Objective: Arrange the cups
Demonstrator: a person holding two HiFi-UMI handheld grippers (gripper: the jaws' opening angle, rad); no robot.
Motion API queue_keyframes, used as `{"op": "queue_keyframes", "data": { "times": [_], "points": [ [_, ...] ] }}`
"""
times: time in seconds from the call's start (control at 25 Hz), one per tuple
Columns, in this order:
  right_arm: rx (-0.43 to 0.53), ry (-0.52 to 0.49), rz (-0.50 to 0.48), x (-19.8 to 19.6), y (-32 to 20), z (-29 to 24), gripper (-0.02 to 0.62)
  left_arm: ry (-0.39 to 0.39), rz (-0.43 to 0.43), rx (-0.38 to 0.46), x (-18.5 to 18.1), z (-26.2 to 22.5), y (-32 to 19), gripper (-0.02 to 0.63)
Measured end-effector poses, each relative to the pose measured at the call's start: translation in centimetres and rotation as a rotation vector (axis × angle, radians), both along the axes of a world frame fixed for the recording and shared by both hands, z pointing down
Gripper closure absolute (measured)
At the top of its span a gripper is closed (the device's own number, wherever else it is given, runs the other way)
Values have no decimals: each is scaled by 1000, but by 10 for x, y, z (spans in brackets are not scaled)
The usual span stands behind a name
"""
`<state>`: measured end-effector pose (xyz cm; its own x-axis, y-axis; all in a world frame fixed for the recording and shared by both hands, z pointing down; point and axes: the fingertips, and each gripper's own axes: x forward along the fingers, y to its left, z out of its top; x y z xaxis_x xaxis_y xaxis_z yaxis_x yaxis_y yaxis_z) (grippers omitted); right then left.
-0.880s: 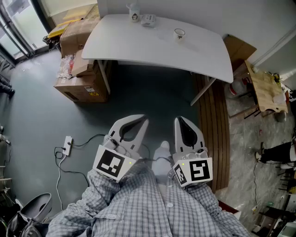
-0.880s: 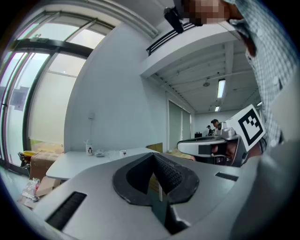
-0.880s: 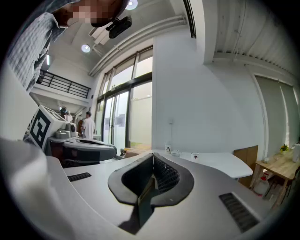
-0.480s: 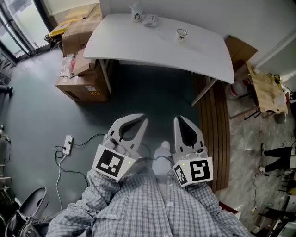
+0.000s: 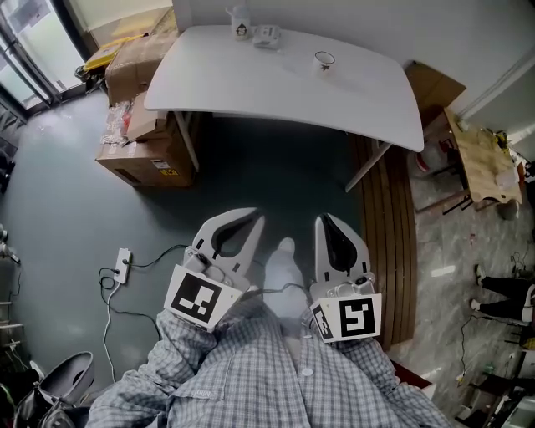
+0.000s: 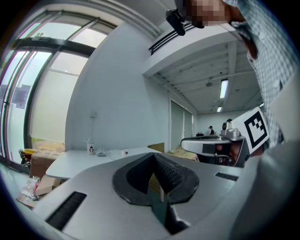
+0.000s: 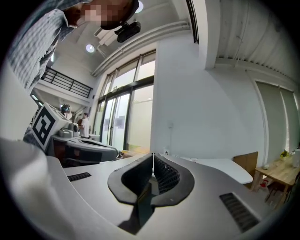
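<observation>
Cups stand at the far side of the white table (image 5: pixel 276 92), which fills the upper middle of the head view, and 2 of them can be made out. A tall white cup (image 5: pixel 241 22) with a dark mark on its side is at the table's upper left. A small open cup (image 5: pixel 324 60) sits further right, well apart from it. Between the 2, just beside the tall one, lies a small pale object (image 5: pixel 267 35) too small to identify. Both cups are upright, and both are far from the grippers, which hang side by side in the lower middle of the frame over the grey floor (image 5: pixel 58 201). The left gripper (image 5: pixel 256 217) is clenched, its ribbed pads pressed together with nothing between them, as its own view shows. The right gripper (image 5: pixel 324 217) is likewise closed tight and empty, and each points roughly level toward the table. Sleeves of a checked shirt (image 5: pixel 251 368) run from the bottom edge to the 2 marker cubes. Cardboard boxes (image 5: pixel 142 142) are stacked against the table's left end, and a white power strip (image 5: pixel 124 262) with its cable lies on the floor at lower left. At the right edge stands a wooden table (image 5: pixel 483 163).
</observation>
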<state>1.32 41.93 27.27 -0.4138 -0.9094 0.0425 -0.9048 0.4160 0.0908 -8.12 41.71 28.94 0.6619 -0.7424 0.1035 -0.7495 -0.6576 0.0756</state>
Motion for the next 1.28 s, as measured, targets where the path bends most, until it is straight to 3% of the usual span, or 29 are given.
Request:
{"op": "queue_keyframes", "data": {
  "times": [0.2,0.6,1.28],
  "points": [
    [29,39,-25,6,-37,-4,572,-10,-44,-5,-1,0,-36,595],
    [-6,65,-88,35,-132,-2,572,-44,-131,14,12,-16,-121,595],
    [-14,39,-119,87,-244,-3,572,-49,-117,20,87,-19,-230,595]
  ]
}}
